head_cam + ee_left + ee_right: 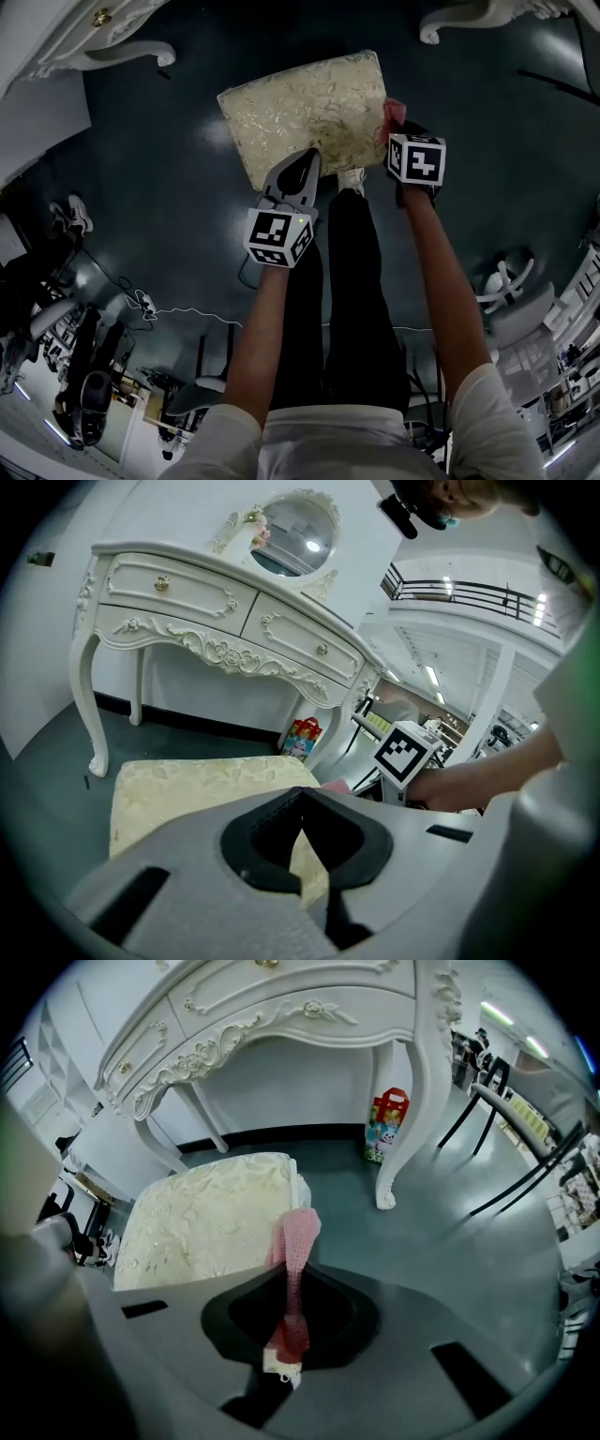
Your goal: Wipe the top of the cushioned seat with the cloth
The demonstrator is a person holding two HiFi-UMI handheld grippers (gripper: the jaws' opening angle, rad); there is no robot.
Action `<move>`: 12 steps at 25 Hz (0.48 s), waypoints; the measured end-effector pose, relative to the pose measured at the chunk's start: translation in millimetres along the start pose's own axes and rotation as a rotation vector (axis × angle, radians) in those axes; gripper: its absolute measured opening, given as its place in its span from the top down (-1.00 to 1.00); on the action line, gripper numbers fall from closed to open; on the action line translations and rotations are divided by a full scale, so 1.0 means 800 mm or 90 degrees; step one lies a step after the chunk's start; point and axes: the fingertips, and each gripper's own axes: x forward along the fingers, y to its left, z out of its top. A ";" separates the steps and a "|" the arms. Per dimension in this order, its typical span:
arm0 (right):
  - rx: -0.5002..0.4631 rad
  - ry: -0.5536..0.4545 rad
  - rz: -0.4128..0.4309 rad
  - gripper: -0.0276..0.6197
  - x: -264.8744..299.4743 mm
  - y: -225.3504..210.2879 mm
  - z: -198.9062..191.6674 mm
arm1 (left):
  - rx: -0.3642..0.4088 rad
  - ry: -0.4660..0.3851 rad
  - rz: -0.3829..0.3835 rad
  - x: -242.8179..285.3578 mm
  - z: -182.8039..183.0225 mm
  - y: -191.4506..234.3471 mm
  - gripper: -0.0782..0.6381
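**Pink cloth gripped at the corner of a cream seat on a dark floor**

A dark grey, glossy floor (169, 197) fills the head view, and the person's legs (352, 291) in black trousers run up the middle of the frame.

Just above the knees in that view, the left gripper (302, 803) reaches over the near edge of the seat (305, 108). Its own view shows the two jaws brought together tip to tip with nothing held; the cream fabric only shows behind them. I cannot tell whether the tips touch the cushion.

The right gripper (292, 1279) is at the seat's right corner in the head view. Its jaws are clamped on the cloth (296, 1232), a pink knitted strip that rises out of them and ends just beside the seat's edge.

The seat is a cream cushion with a raised leafy pattern. It lies in the upper middle of the head view, turned at a slant.

Beyond it stands a white carved dressing table (216, 621) against a white wall, with an oval mirror (298, 532) on top. A colourful bag (386, 1121) sits on the floor beside one table leg. Black chair legs (487, 1101) cross the upper right of the right gripper view.
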 end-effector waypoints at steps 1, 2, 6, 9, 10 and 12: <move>0.005 -0.005 0.001 0.82 -0.002 0.001 0.001 | -0.001 -0.001 0.003 -0.005 -0.002 0.004 0.74; 0.009 -0.011 0.003 0.82 -0.004 0.003 0.002 | -0.004 -0.002 0.007 -0.010 -0.004 0.008 0.74; -0.002 -0.030 0.028 0.82 -0.013 0.041 -0.002 | -0.029 -0.012 0.028 -0.038 -0.015 0.035 0.74; -0.024 -0.031 0.079 0.82 -0.016 0.111 -0.013 | -0.051 -0.023 0.047 -0.069 -0.022 0.060 0.74; -0.035 -0.030 0.097 0.82 -0.017 0.137 -0.017 | -0.052 -0.025 0.053 -0.080 -0.024 0.068 0.74; -0.058 -0.028 0.132 0.82 -0.016 0.191 -0.026 | -0.054 -0.029 0.068 -0.100 -0.030 0.086 0.74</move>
